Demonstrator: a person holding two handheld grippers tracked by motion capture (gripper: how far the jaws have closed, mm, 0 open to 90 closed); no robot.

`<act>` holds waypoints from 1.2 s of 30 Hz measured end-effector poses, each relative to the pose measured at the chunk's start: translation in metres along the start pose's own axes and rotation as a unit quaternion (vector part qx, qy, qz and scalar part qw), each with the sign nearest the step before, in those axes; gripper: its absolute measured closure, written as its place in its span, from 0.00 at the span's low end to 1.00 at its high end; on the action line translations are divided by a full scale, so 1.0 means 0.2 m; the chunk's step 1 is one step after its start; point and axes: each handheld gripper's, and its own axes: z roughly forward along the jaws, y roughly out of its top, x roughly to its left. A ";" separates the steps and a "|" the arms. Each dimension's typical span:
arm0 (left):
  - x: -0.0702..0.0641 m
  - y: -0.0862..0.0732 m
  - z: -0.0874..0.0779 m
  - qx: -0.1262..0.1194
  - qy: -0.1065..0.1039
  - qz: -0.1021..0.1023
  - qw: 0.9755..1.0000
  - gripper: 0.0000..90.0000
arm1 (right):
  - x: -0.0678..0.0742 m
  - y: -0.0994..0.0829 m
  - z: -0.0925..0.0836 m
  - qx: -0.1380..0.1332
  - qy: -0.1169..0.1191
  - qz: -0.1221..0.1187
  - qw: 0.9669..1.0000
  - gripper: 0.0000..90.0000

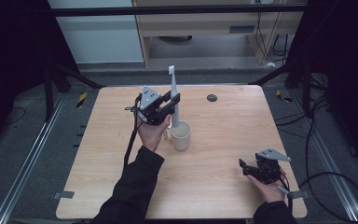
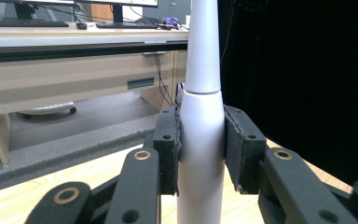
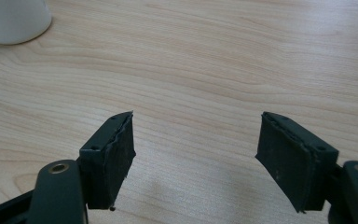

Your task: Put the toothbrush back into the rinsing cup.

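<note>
A white electric toothbrush (image 1: 173, 95) stands upright with its lower end inside a white cup (image 1: 181, 135) near the table's middle. My left gripper (image 1: 172, 102) is shut on the toothbrush's handle; in the left gripper view both black pads (image 2: 168, 149) press against the white handle (image 2: 201, 154). My right gripper (image 1: 243, 168) hovers low at the front right of the table, open, with bare wood between its pads (image 3: 116, 154). A part of the cup (image 3: 14, 18) sits at the top left corner of the right gripper view.
The wooden table (image 1: 223, 121) has a small dark round disc (image 1: 211, 98) near its far edge. Black cables trail on the floor at the right. Metal frame bars run along both sides of the table.
</note>
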 end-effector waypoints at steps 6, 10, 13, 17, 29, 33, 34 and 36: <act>0.01 -0.05 0.02 0.007 -0.003 -0.006 1.000 0.75 | 0.00 0.00 0.00 0.000 0.001 0.002 1.000 0.30; 0.02 -0.08 0.03 0.011 -0.002 -0.007 1.000 0.75 | 0.00 0.00 0.00 0.002 0.002 0.005 1.000 0.30; 0.02 -0.10 0.03 0.015 -0.002 -0.008 1.000 0.75 | 0.00 0.00 0.00 0.002 0.002 0.005 1.000 0.30; 0.02 -0.13 0.04 0.018 -0.002 -0.010 1.000 0.75 | 0.00 0.00 0.00 0.002 0.001 0.004 1.000 0.30; 0.03 -0.25 0.05 0.038 -0.003 -0.015 0.999 0.75 | 0.00 0.00 0.00 0.002 -0.001 0.000 1.000 0.31; 0.02 -0.29 0.06 0.048 -0.005 -0.014 0.999 0.75 | 0.00 0.00 0.00 0.001 -0.001 0.000 1.000 0.31; 0.02 -0.30 0.06 0.050 -0.005 -0.013 0.999 0.75 | 0.00 0.00 0.00 0.001 -0.001 0.000 1.000 0.31; 0.01 -0.32 0.07 0.054 -0.006 -0.012 0.998 0.75 | 0.00 0.00 0.00 0.001 -0.001 -0.001 1.000 0.31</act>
